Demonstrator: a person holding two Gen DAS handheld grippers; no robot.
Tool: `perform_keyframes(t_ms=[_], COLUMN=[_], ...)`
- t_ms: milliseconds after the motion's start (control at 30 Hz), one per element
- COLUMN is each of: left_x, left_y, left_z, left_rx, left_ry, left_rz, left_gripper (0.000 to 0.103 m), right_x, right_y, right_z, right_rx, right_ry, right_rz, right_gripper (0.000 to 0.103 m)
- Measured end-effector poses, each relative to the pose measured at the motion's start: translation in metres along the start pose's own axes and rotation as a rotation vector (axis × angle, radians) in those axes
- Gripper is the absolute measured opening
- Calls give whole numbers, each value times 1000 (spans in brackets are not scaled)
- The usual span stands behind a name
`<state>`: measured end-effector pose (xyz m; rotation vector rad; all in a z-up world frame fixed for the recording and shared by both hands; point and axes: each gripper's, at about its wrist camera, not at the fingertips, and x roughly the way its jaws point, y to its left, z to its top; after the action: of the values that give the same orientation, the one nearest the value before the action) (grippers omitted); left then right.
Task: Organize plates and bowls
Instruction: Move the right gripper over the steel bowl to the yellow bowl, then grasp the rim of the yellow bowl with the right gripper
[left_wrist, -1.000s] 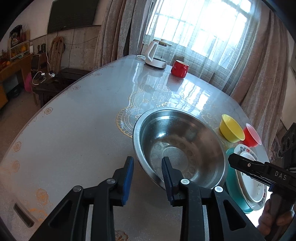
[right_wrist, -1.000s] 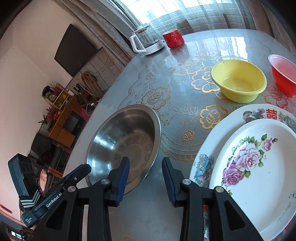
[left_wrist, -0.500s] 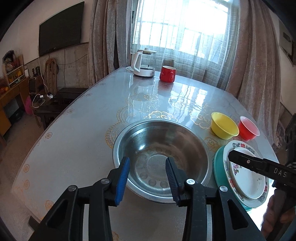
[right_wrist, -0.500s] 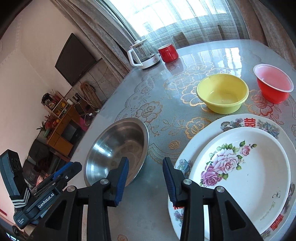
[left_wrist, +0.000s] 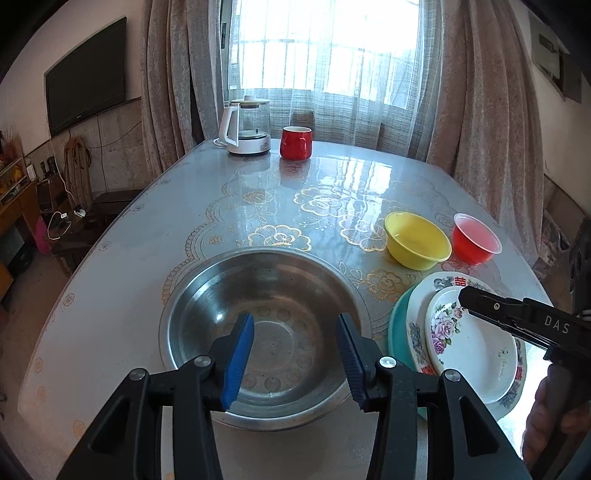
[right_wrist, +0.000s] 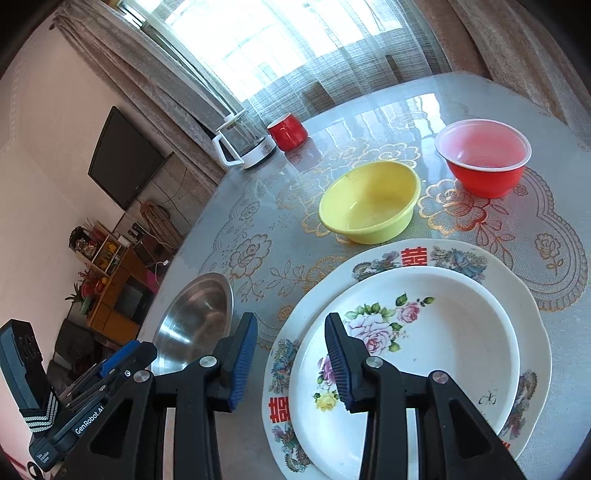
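Both grippers backed off, left gripper (left_wrist: 295, 354) opening empty, right gripper (right_wrist: 290, 356) parted empty; steel bowl (left_wrist: 266, 332) looks rigid, slick: pinch rim.

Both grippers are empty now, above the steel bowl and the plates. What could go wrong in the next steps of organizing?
1. The left gripper, jaws opening and empty, hangs over the steel bowl; its smooth rim might slip from the pads.
2. The plate stack sits near the table's edge; a nudge from the right gripper could push it off.
3. The yellow bowl and red bowl look light and may tip when grabbed.
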<state>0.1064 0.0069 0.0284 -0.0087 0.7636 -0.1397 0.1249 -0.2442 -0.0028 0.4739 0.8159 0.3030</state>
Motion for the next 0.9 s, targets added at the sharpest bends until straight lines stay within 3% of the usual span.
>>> perform_keyframes(t_ms=[500,900], left_x=[41,63], left_y=[-49,-53], left_z=[27,37], left_rx=[71,24], left_ry=[106,160], left_rz=[-99,-143], left_gripper=[47,47], right_x=[-17,-15], right_y=[-61,-72], right_z=[25,30], right_rx=[161,171], right_ry=[-67,-65], right_rz=[-63,-84], right_gripper=[38,38])
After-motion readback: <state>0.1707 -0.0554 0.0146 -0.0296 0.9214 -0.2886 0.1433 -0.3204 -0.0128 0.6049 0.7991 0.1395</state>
